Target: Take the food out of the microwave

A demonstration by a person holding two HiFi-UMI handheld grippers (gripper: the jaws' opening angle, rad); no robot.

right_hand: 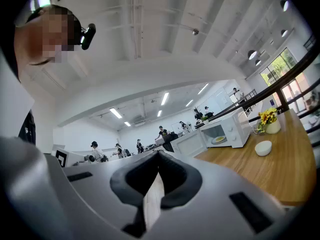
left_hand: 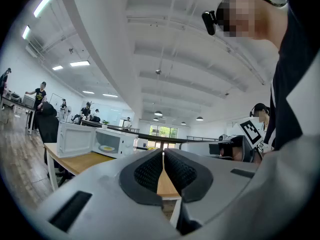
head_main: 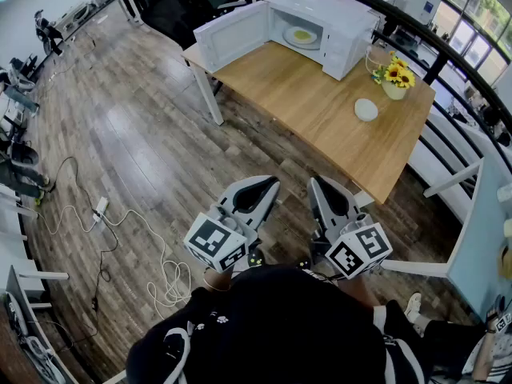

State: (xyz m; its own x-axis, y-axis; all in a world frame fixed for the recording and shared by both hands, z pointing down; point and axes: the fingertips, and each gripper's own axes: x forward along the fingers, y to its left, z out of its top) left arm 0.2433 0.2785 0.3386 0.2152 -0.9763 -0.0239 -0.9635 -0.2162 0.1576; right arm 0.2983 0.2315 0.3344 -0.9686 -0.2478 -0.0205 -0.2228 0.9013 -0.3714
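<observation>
Two grippers hang close to the person's body, well apart from the table (head_main: 304, 110): the left gripper (head_main: 269, 182) and the right gripper (head_main: 317, 182), each with fingers clenched tip to tip on nothing. The food (head_main: 303, 34) lies on a plate (head_main: 288, 40) inside the microwave (head_main: 348, 42), which stands at the table's far end with its door (head_main: 232, 34) swung wide to the left.

Trouble, I judge, could start at the left. A cable (head_main: 120, 230) loops over the floor there, and a step toward the table that strays that way could catch it. Next, the open door juts out past the table's corner. A left gripper coming in wide could knock it or be blocked by it. At the cavity itself, the fingers arrive shut unless they are released first, and would only push the plate deeper. The plate looks shallow and smooth, so a pinch on one rim could let it tip and the food slide off. To the right, a vase (head_main: 394, 82) of flowers stands just beside the microwave and a bowl (head_main: 366, 109) sits near it. A right gripper swinging out with the plate could topple either.

Counted: one cable run, one door, one plate, one portion of food, one microwave, one table, one bowl, one vase, two grippers.
</observation>
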